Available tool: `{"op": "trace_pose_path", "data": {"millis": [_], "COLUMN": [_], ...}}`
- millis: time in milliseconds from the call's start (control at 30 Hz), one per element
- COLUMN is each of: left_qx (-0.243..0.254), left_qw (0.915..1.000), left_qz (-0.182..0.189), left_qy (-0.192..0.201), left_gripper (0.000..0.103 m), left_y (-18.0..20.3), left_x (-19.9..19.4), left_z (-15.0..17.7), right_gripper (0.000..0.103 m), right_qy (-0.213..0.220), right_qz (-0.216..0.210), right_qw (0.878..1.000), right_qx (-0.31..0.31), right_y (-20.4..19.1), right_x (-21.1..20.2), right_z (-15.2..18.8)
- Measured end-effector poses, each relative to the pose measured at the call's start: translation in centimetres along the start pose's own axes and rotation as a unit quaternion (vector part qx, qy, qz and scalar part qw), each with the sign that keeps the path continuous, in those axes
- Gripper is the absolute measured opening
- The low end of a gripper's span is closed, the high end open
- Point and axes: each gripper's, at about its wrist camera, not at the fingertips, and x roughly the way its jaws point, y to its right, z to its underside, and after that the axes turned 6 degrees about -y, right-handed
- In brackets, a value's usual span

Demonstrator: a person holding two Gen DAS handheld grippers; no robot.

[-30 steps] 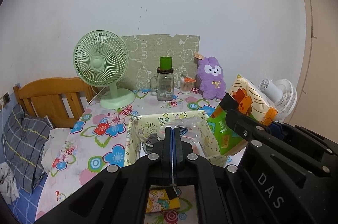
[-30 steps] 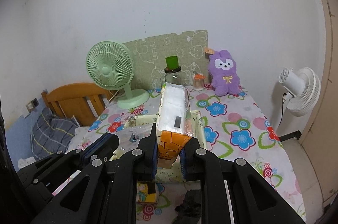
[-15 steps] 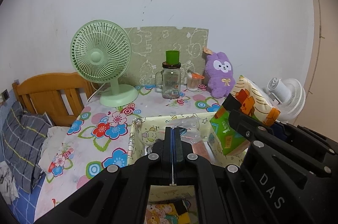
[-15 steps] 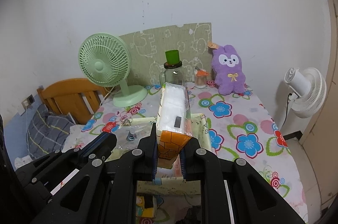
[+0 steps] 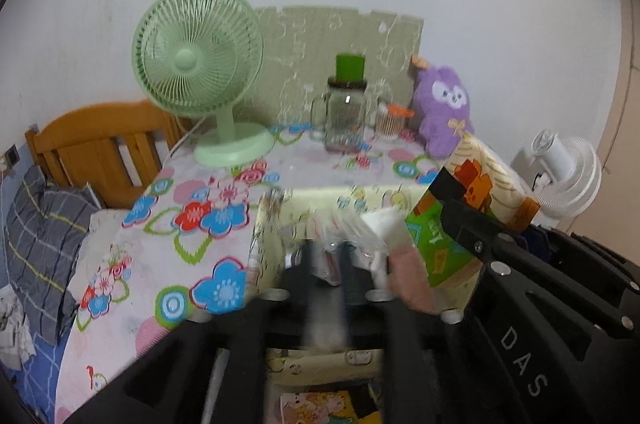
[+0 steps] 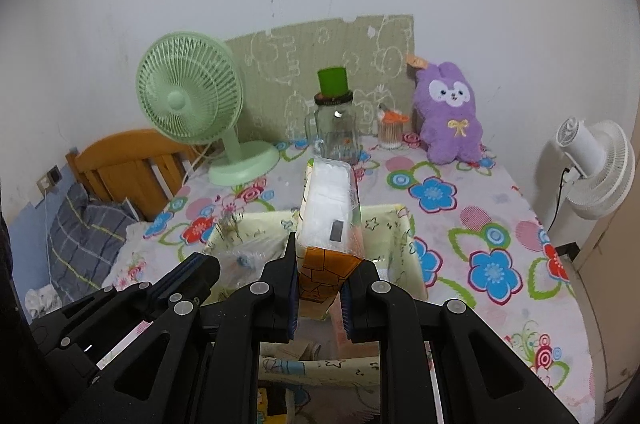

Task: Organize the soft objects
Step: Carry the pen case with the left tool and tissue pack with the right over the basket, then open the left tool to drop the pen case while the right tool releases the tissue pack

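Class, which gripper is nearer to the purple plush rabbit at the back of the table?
Right, but only slightly. The right gripper, holding the tissue pack, and the left gripper both hang over the fabric bin, well short of the rabbit.

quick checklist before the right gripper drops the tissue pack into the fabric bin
1. Grip on pack: ok. The right gripper is shut on the tissue pack, one finger on each side.
2. Pack over the bin: ok. It hangs above the fabric bin.
3. Space in the bin: cannot tell. Clear plastic bags lie inside; the floor under the pack is hidden.
4. Left gripper out of the way: not ok. It points into the bin and is motion-blurred.
5. Left gripper open or shut: cannot tell.
6. Glass jar clear of the path: ok, behind the bin.
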Motion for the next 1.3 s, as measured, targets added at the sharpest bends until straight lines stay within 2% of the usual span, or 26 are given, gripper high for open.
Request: {"op": "trace_pose_path", "data": {"millis": [33,100,200,433,800,867,933,1000,1033,1100,1300], "left_qx": [0.000,-0.003,-0.007,-0.003,0.016,0.016,0.015,0.015,0.015,0.018,0.022], "left_qw": [1.0000,0.9999,0.9997,0.9991,0.9990,0.9989,0.9988,0.9988,0.9989,0.9990,0.9992], "left_qz": [-0.003,-0.010,-0.011,-0.019,-0.016,-0.014,-0.020,-0.013,-0.010,-0.013,-0.009], "left_qy": [-0.001,-0.008,-0.022,-0.037,-0.040,-0.043,-0.042,-0.045,-0.044,-0.039,-0.032], "left_gripper": [0.051,0.056,0.073,0.088,0.096,0.096,0.097,0.098,0.101,0.101,0.101], "left_y": [0.0,-0.2,-0.5,-0.7,0.0,0.1,0.1,0.1,0.2,0.4,0.8], "left_x": [0.2,0.8,1.7,2.9,3.5,3.6,3.6,3.5,3.4,3.1,2.0], "left_z": [0.1,0.4,0.7,0.7,1.0,1.1,1.1,1.2,1.3,1.4,1.8], "right_gripper": [0.020,0.020,0.020,0.019,0.021,0.026,0.042,0.050,0.060,0.068,0.069], "right_qy": [-0.003,-0.010,-0.022,-0.037,-0.061,-0.064,-0.066,-0.063,-0.063,-0.062,-0.056], "right_qz": [-0.001,0.001,-0.001,-0.001,0.001,0.005,0.007,0.014,0.008,-0.003,-0.001], "right_qw": [1.000,1.000,1.000,0.999,0.998,0.998,0.998,0.998,0.998,0.998,0.998], "right_qx": [-0.002,-0.005,-0.007,-0.011,0.003,0.003,0.004,0.003,0.003,0.007,0.004], "right_y": [0.0,-0.2,-0.2,-0.2,0.5,0.6,0.7,0.9,1.0,1.1,1.1], "right_x": [0.4,1.1,2.1,3.9,5.7,5.8,5.8,5.6,5.4,5.1,3.8], "right_z": [0.2,0.4,0.6,0.9,1.3,1.4,1.4,1.5,1.5,1.7,2.3]}}
